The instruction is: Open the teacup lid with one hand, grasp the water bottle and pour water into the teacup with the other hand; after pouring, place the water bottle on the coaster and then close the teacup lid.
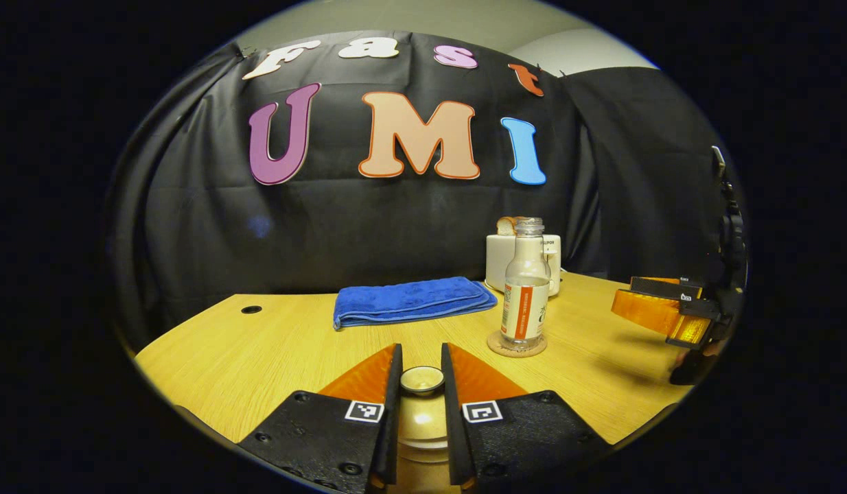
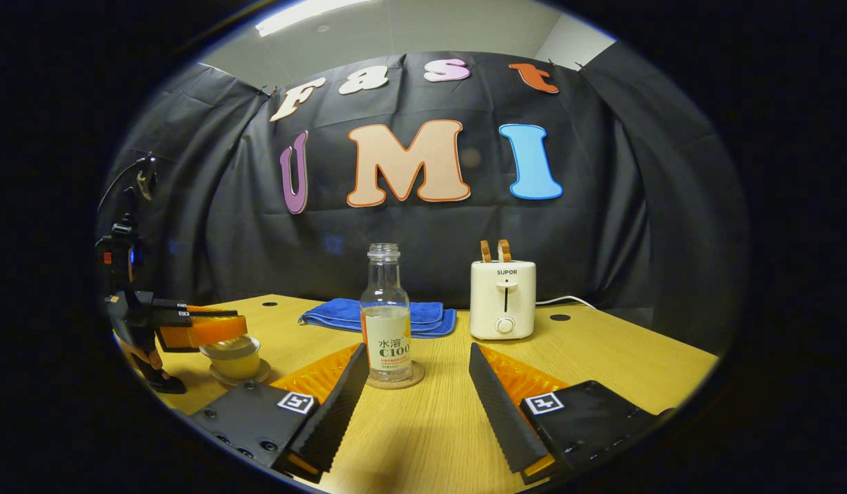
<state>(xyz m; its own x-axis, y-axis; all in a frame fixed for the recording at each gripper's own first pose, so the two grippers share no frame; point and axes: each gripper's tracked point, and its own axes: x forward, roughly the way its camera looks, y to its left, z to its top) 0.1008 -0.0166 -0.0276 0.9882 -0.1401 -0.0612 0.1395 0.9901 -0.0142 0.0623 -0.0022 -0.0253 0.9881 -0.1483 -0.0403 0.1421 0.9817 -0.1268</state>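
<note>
Left gripper view: the left gripper (image 1: 421, 384) is closed on the knob of the teacup lid (image 1: 422, 379), one finger pressing each side, with the teacup (image 1: 423, 439) directly below. Right gripper view: the right gripper (image 2: 416, 384) is open and empty on the table (image 2: 622, 357). The water bottle (image 2: 386, 315) stands upright on the coaster (image 2: 396, 379), just beyond the fingertips, nearer the left finger.

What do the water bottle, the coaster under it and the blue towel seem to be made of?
Water bottle: clear glass or hard plastic, glossy, see-through.
Coaster: probably cork, matte speckled tan.
Blue towel: soft, plush cloth, folded in layers.
</note>
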